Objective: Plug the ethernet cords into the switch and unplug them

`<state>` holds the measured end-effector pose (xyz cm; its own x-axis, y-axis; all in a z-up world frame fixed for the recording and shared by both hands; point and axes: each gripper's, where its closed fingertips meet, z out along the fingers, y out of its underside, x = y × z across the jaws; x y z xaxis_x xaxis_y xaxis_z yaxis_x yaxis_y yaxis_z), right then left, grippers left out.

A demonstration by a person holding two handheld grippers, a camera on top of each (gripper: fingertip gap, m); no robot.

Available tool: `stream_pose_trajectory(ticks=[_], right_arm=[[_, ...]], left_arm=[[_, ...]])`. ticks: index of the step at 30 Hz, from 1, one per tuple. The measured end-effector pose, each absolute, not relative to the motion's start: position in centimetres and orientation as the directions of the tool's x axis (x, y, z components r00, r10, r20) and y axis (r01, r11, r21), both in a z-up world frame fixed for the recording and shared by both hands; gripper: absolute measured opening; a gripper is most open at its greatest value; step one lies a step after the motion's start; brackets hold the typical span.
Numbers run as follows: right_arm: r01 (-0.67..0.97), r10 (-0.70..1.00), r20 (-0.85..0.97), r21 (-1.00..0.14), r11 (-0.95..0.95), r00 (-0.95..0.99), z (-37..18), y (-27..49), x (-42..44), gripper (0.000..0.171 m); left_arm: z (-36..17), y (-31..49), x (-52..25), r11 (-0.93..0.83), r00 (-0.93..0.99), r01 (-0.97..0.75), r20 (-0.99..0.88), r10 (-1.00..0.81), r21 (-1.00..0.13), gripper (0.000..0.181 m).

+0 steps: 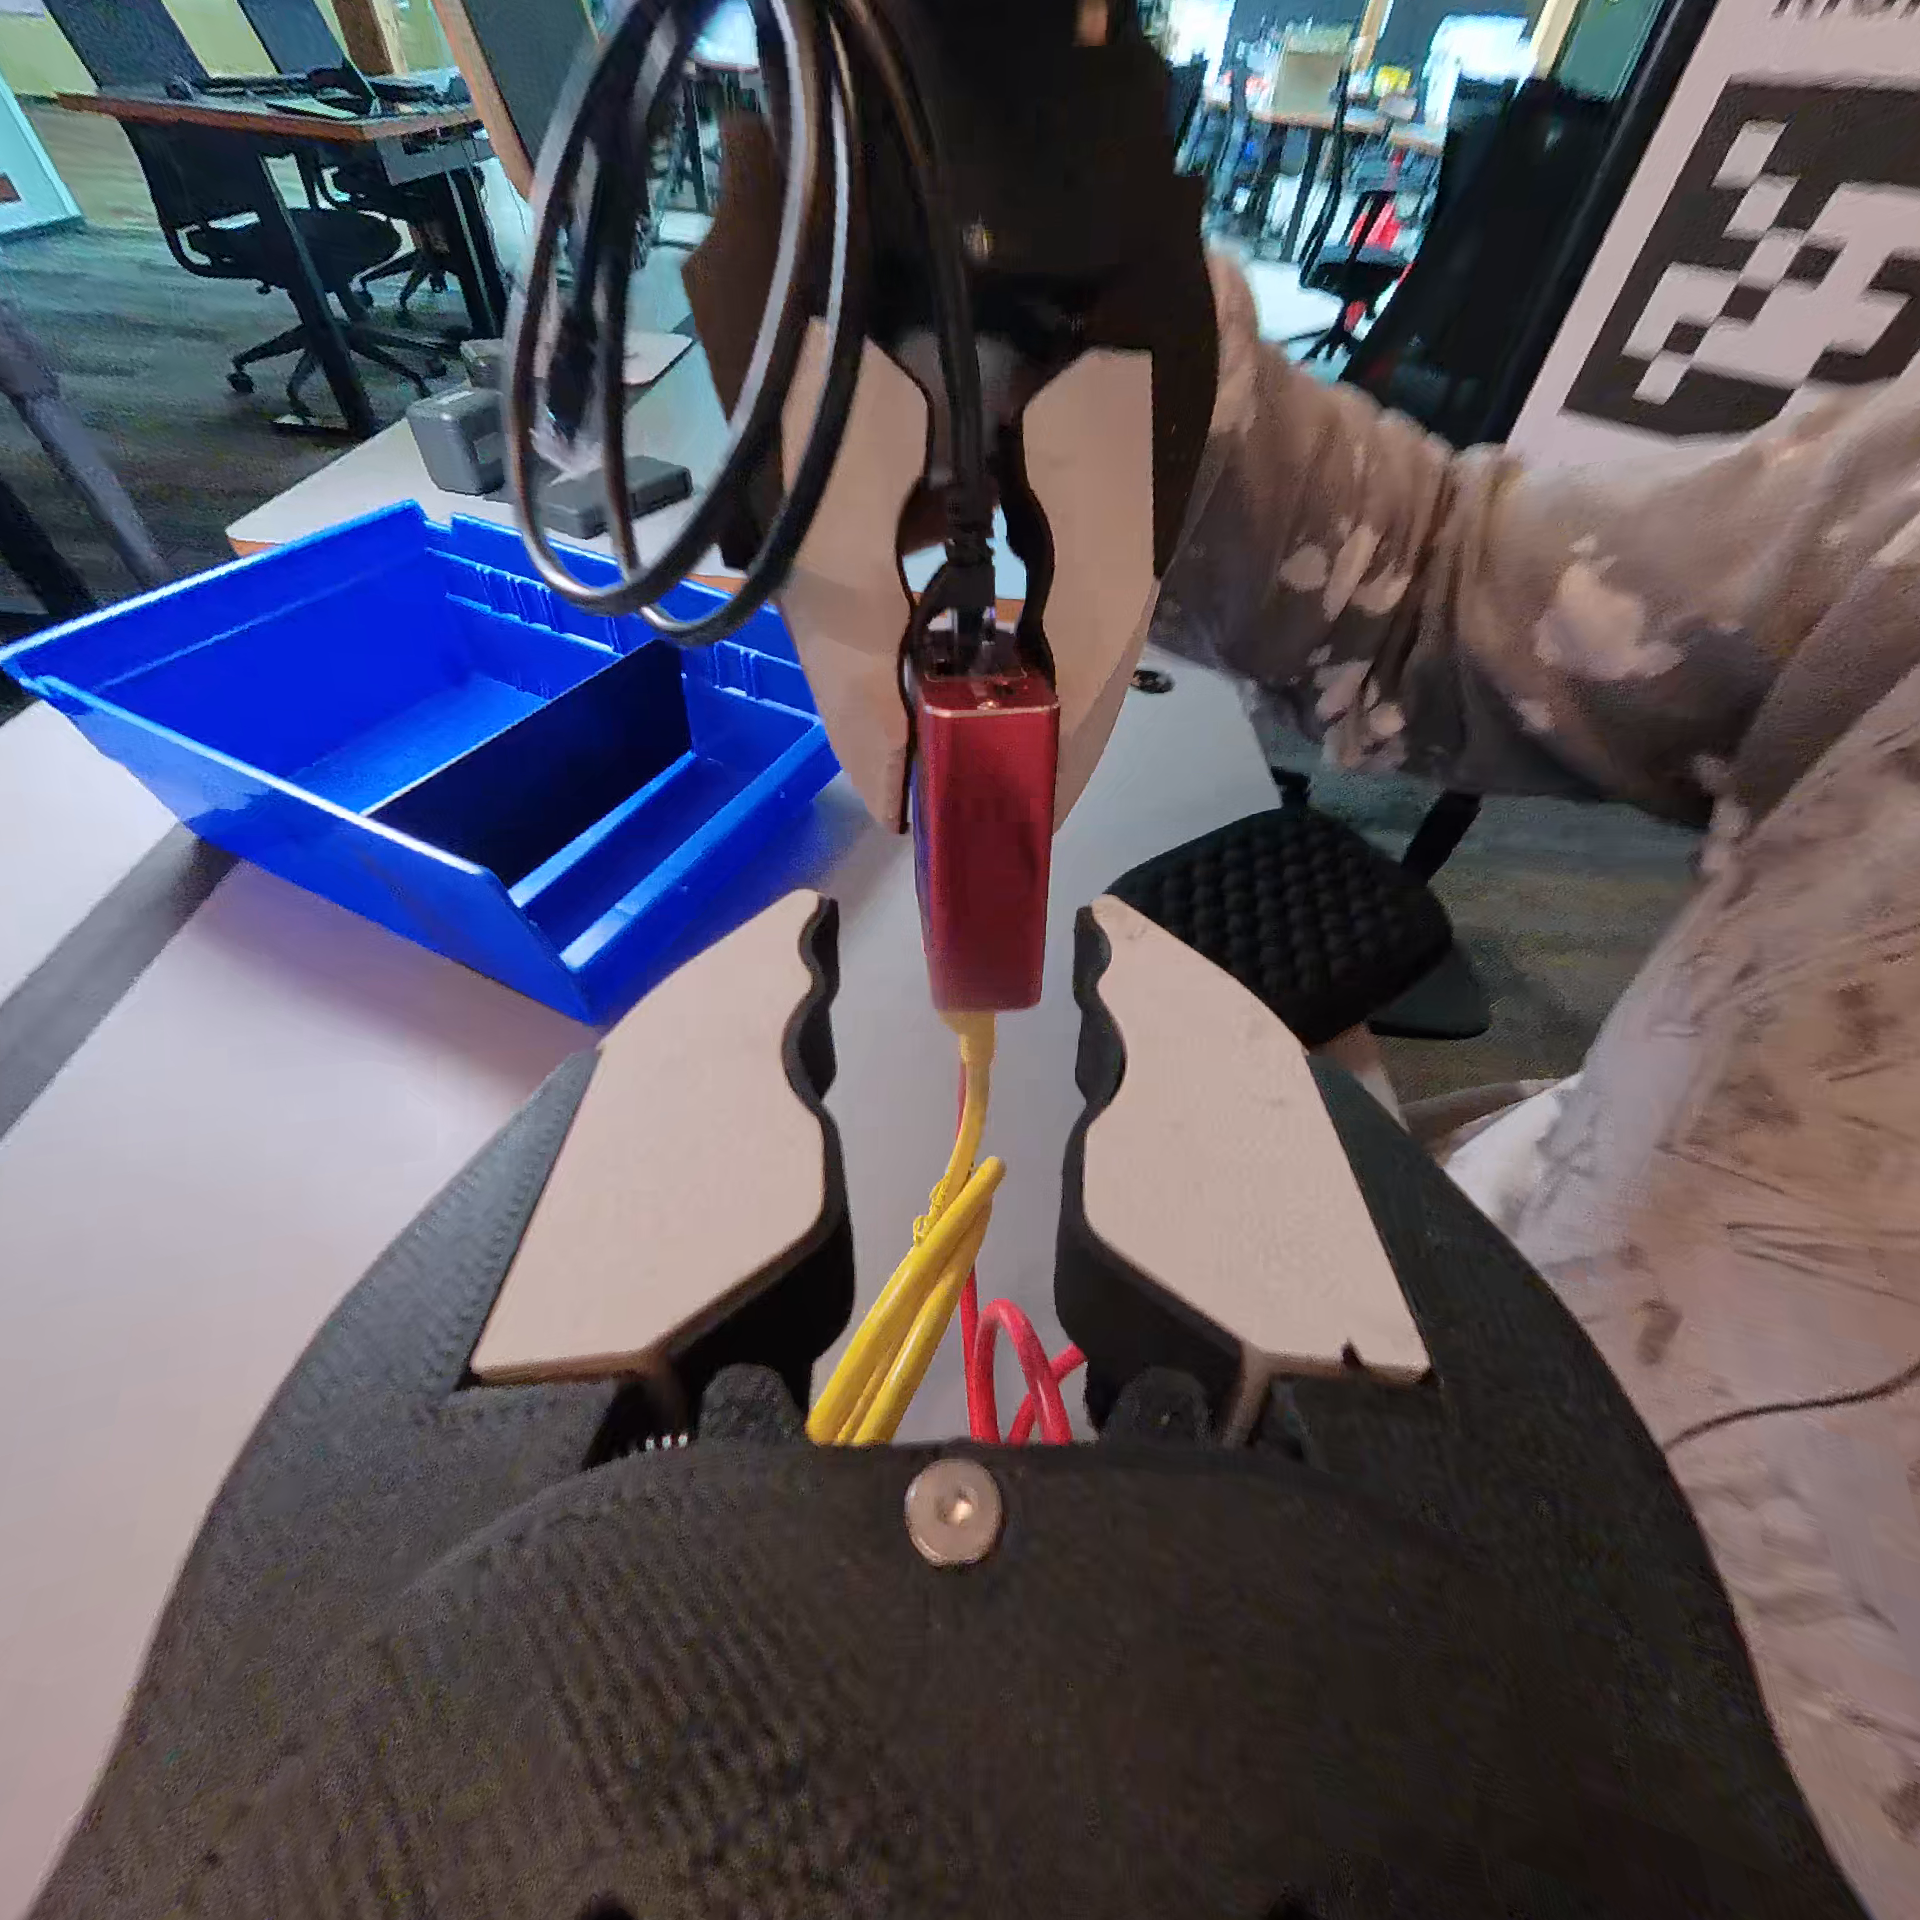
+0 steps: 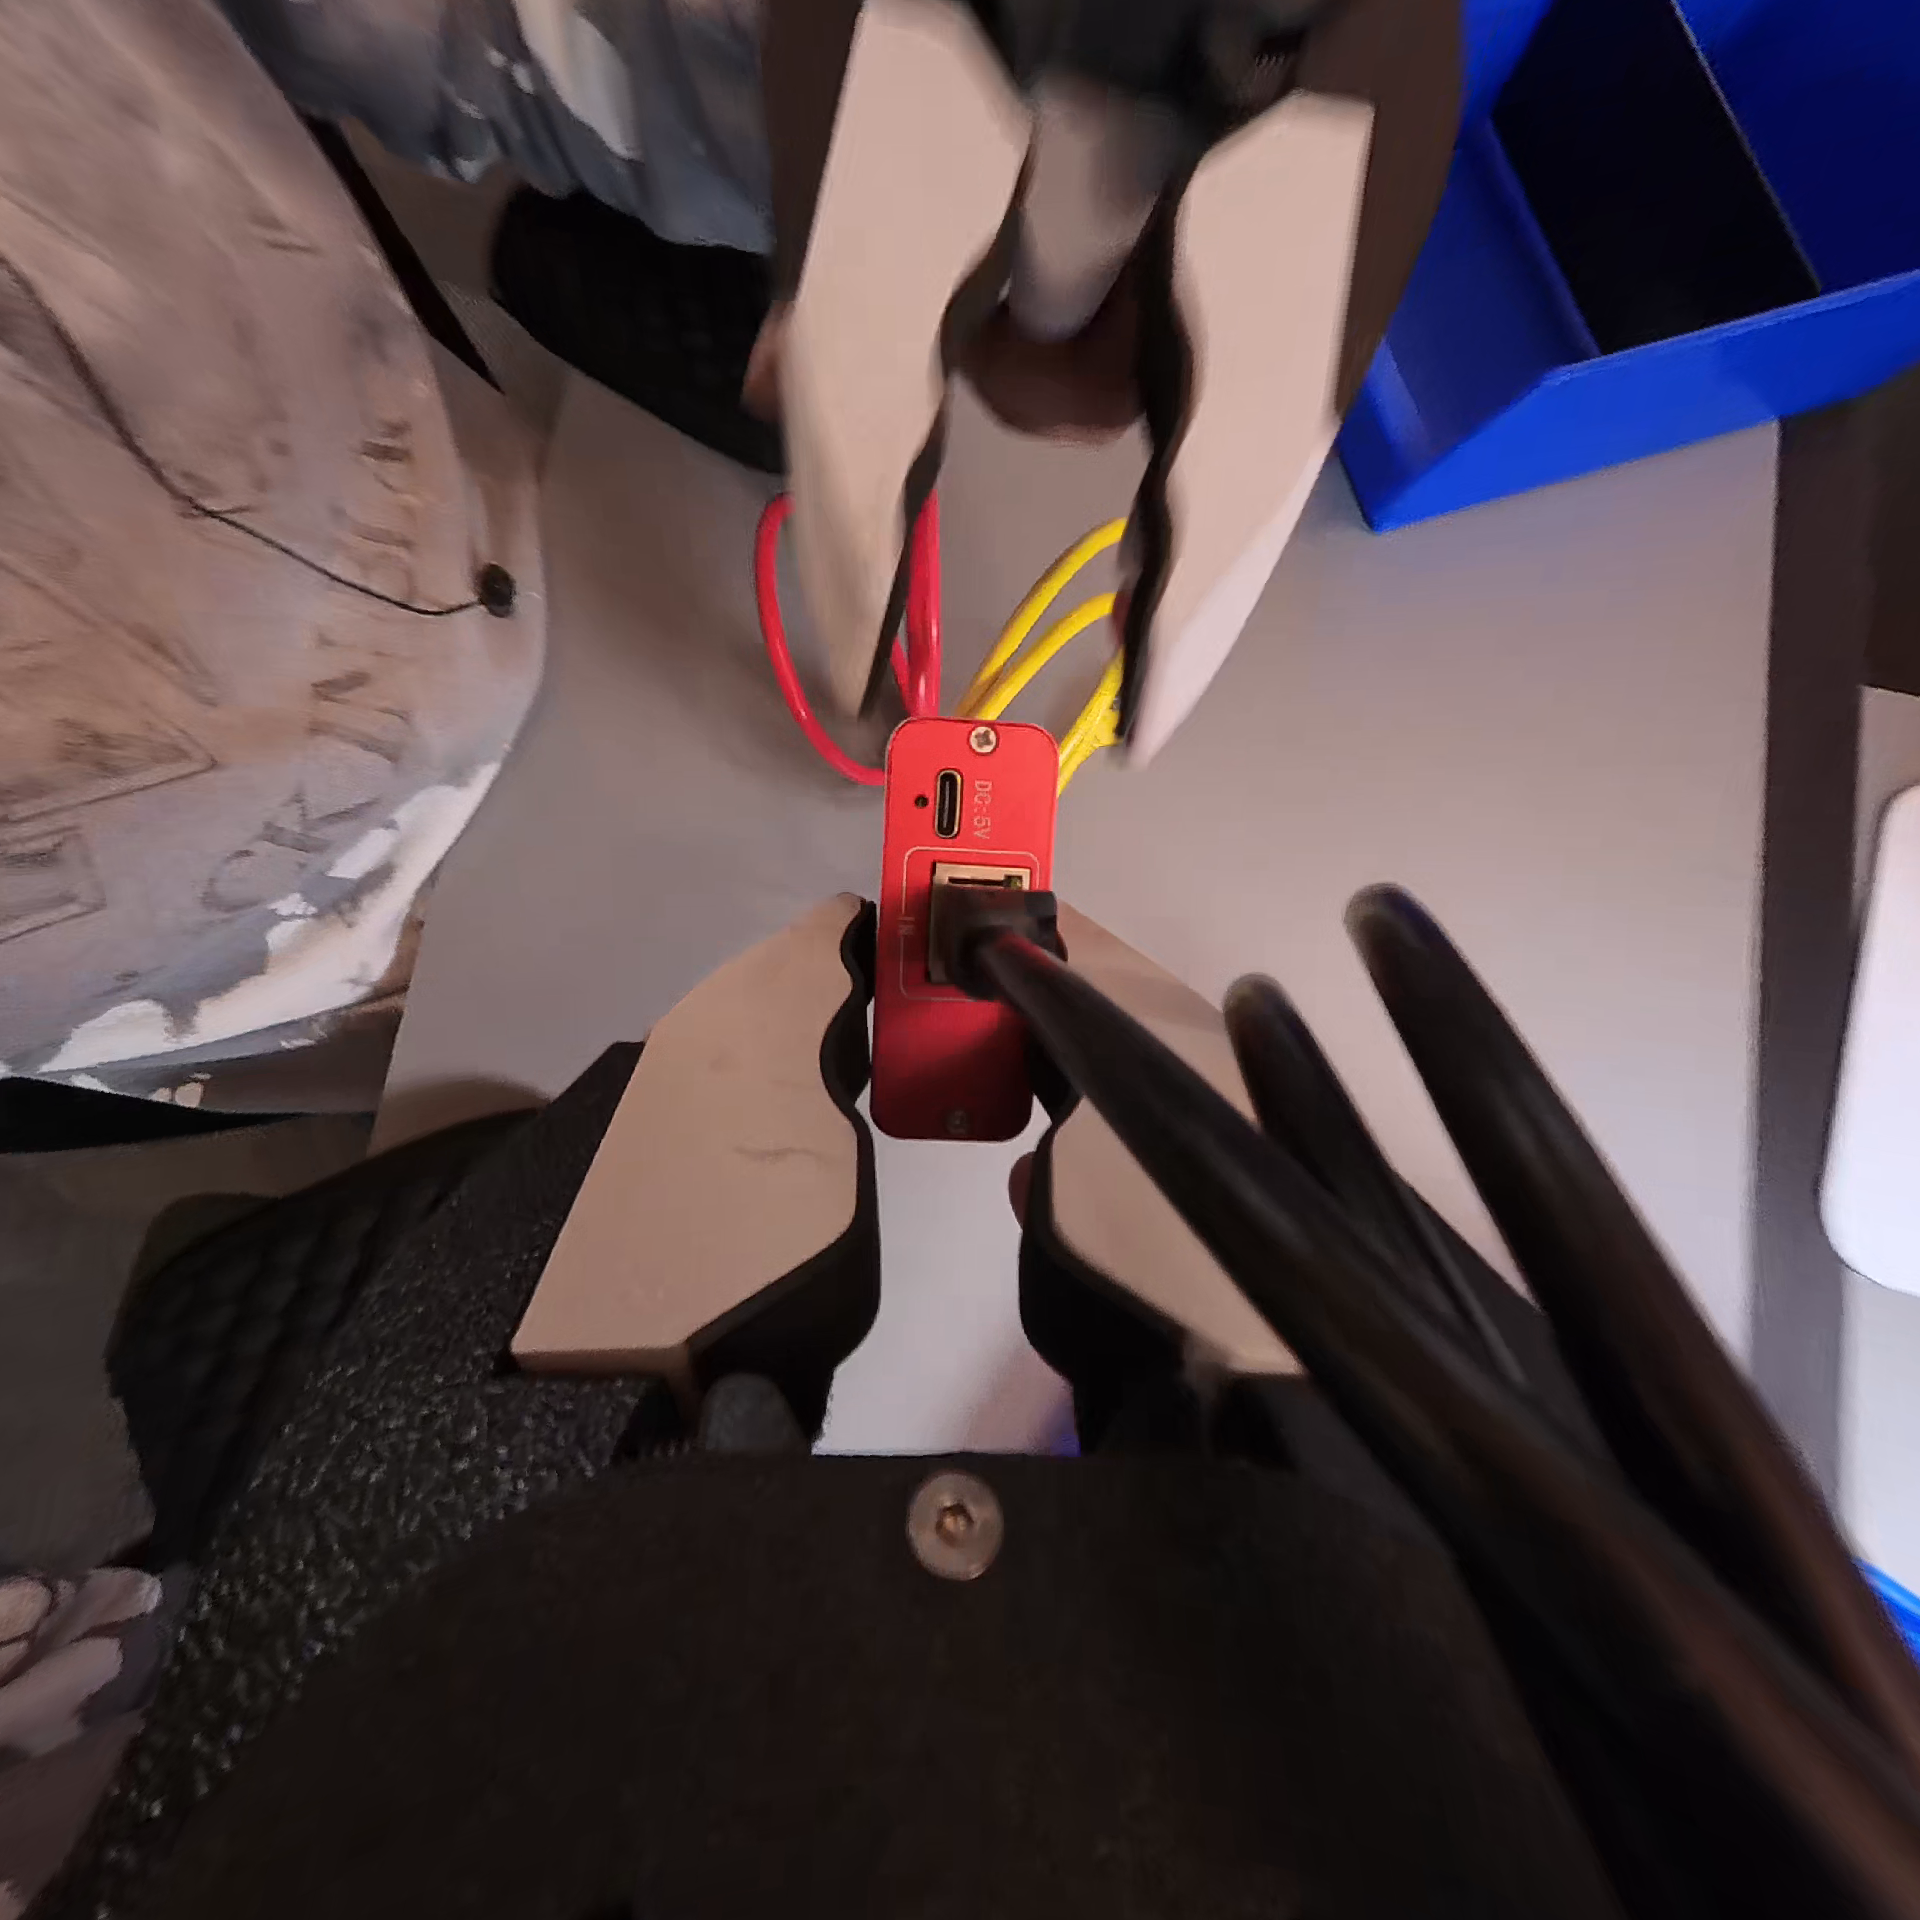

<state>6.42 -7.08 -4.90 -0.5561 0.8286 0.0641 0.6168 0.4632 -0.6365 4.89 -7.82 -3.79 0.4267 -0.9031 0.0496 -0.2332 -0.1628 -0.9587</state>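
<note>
Over the pale counter [image 2: 1455,831] beside a blue bin [image 1: 416,748], my right claw [image 2: 951,1023] gripped the small, rigid red switch [image 2: 961,935] by its flat sides, black cord [image 2: 1143,1091] plugged in, while my left claw [image 1: 951,920] gaped wide near its yellow cord [image 1: 971,1101] end, that stiff plug probably the best hold.

A pale grey-white tabletop [image 1: 312,1091] is filling the foreground, with a dark seam running across its left side. Beyond it, an open office is stretching away: a wood-topped desk [image 1: 260,120] on black legs is standing at upper left, with a black swivel chair [image 1: 301,249] sitting beneath it on grey carpet [image 1: 114,312]. A black mesh chair seat [image 1: 1288,914] is showing beside the table's right edge. Blurred desks are receding at upper right under bright light.
</note>
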Motion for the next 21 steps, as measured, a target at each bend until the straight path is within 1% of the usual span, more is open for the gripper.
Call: stream_pose_trajectory(ticks=[1, 2, 4, 5, 6, 8, 10, 11, 12, 15, 16, 17, 21], right_arm=[[0.635, 0.834, 0.076, -0.612, 0.472, -0.547, -4.4, -7.0, 6.0, 0.027], [0.651, 0.839, 0.089, -0.590, 0.478, -0.536, -4.0, -7.0, 5.6, 0.027], [0.688, 0.855, 0.135, -0.536, 0.488, -0.501, -3.4, -6.3, 4.9, 0.026], [0.699, 0.865, 0.167, -0.528, 0.483, -0.472, -3.0, -5.8, 4.5, 0.027], [0.700, 0.880, 0.178, -0.547, 0.460, -0.440, -2.5, -5.6, 4.1, 0.028], [0.680, 0.923, 0.166, -0.633, 0.370, -0.347, -1.0, -5.3, 3.3, 0.030], [0.630, 0.957, 0.120, -0.730, 0.264, -0.262, 0.4, -5.1, 2.9, 0.032], [0.613, 0.966, 0.081, -0.759, 0.220, -0.247, 0.5, -5.4, 2.9, 0.034], [0.610, 0.969, 0.068, -0.765, 0.204, -0.240, 0.2, -5.6, 2.9, 0.037], [0.624, 0.967, 0.118, -0.744, 0.238, -0.227, -1.7, -6.1, 2.7, 0.039], [0.598, 0.964, 0.132, -0.762, 0.248, -0.231, -1.8, -6.6, 2.4, 0.040], [0.569, 0.963, 0.147, -0.782, 0.253, -0.225, -1.7, -7.0, 2.2, 0.033], [0.553, 0.953, 0.175, -0.782, 0.286, -0.246, -1.9, -8.1, 2.5, 0.030]], left_arm=[[-3.9, -7.5, 5.4, -0.142, 0.431, -0.261, 0.016, -0.902, -0.955, 0.044], [-3.9, -7.1, 5.8, -0.116, 0.440, -0.279, -0.020, -0.898, -0.953, 0.042], [-3.6, -6.3, 5.8, -0.069, 0.465, -0.306, -0.085, -0.881, -0.950, 0.027], [-3.5, -5.9, 5.4, -0.061, 0.488, -0.308, -0.102, -0.867, -0.950, 0.027], [-3.1, -5.6, 5.0, -0.050, 0.503, -0.290, -0.108, -0.857, -0.956, 0.027], [-2.8, -5.5, 4.0, -0.044, 0.521, -0.244, -0.093, -0.848, -0.969, 0.027], [-2.8, -5.5, 3.0, -0.051, 0.531, -0.194, -0.061, -0.845, -0.980, 0.027], [-2.8, -5.7, 2.7, -0.047, 0.526, -0.168, -0.049, -0.849, -0.985, 0.027], [-2.9, -6.0, 2.6, -0.041, 0.512, -0.148, -0.041, -0.858, -0.988, 0.027], [-3.4, -7.0, 2.9, -0.031, 0.472, -0.127, -0.033, -0.881, -0.991, 0.027], [-3.5, -7.2, 3.0, -0.024, 0.469, -0.114, -0.032, -0.882, -0.993, 0.027], [-3.6, -7.4, 3.1, -0.019, 0.467, -0.103, -0.032, -0.884, -0.994, 0.027], [-3.8, -8.4, 3.4, -0.015, 0.447, -0.062, -0.014, -0.894, -0.998, 0.027]])
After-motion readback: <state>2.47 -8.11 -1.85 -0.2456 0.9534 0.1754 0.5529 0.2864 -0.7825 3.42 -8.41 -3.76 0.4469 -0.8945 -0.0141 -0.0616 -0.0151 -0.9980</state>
